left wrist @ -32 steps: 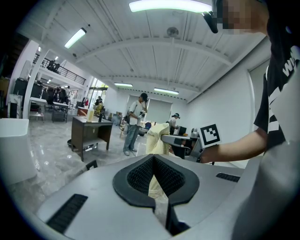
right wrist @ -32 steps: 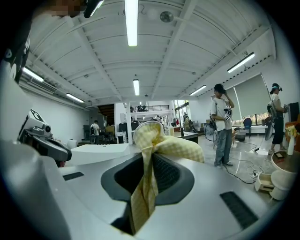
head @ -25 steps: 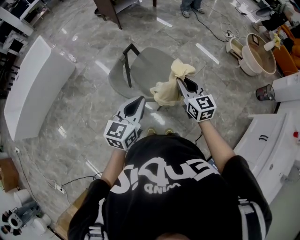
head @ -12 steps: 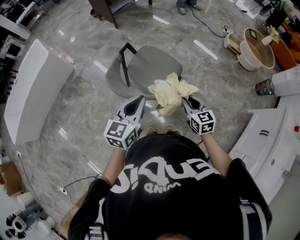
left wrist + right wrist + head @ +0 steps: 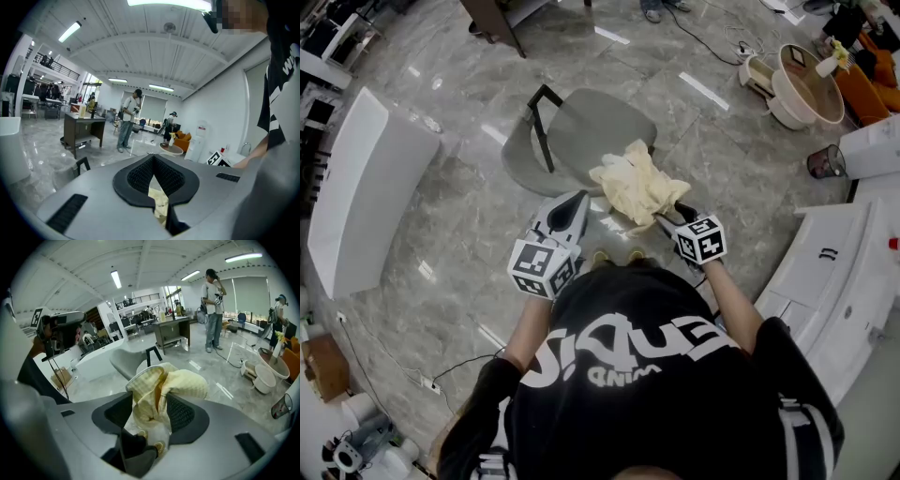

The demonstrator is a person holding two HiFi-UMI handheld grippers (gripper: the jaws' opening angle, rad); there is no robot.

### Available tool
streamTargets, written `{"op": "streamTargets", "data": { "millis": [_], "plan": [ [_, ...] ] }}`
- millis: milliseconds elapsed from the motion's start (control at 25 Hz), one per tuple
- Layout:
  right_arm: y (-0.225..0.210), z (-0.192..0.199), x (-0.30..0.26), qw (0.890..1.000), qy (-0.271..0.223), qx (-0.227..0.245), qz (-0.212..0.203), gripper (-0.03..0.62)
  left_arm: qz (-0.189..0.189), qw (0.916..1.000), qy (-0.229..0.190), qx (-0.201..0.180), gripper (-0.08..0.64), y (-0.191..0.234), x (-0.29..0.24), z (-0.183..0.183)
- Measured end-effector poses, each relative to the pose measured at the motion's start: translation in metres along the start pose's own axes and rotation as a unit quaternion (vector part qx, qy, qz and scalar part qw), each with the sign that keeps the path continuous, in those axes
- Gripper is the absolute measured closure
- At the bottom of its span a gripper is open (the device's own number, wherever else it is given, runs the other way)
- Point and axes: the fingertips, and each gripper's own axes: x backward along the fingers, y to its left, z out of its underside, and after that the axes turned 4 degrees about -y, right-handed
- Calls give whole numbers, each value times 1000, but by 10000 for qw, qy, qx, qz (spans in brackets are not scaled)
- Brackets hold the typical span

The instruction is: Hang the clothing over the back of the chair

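A pale yellow garment (image 5: 636, 186) lies bunched at the near edge of the grey chair (image 5: 591, 127). Whether it rests on the chair's back I cannot tell. My right gripper (image 5: 667, 215) is under the garment's near end. In the right gripper view its jaws stand wide and have just been opening. The yellow cloth (image 5: 161, 383) sits loosely between them, with the chair (image 5: 124, 361) beyond. My left gripper (image 5: 577, 201) hangs left of the garment, its jaws closed to a point with nothing held. In the left gripper view (image 5: 153, 158) a strip of yellow shows through the slit.
A long white counter (image 5: 356, 187) stands at the left and another white unit (image 5: 834, 281) at the right. A round tub (image 5: 811, 86) and cables lie on the marble floor at the far right. A dark desk (image 5: 171, 331) and a standing person (image 5: 213, 310) are beyond the chair.
My right gripper has come down and nearer with the garment, which now lies spread lower at the chair's near edge. Its jaws have parted. The left gripper has hardly moved.
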Motion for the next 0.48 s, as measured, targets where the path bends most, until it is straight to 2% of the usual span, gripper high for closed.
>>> {"op": "streamTargets", "data": {
  "millis": [240,480],
  "plan": [
    [-1,24,2,9983,569,-49,-92,377,-3,10000,17,4,545,1,0,0],
    [1,39,12,9965,829,-62,-46,374,23,10000,4,-11,545,-5,1,1]
  ]
}}
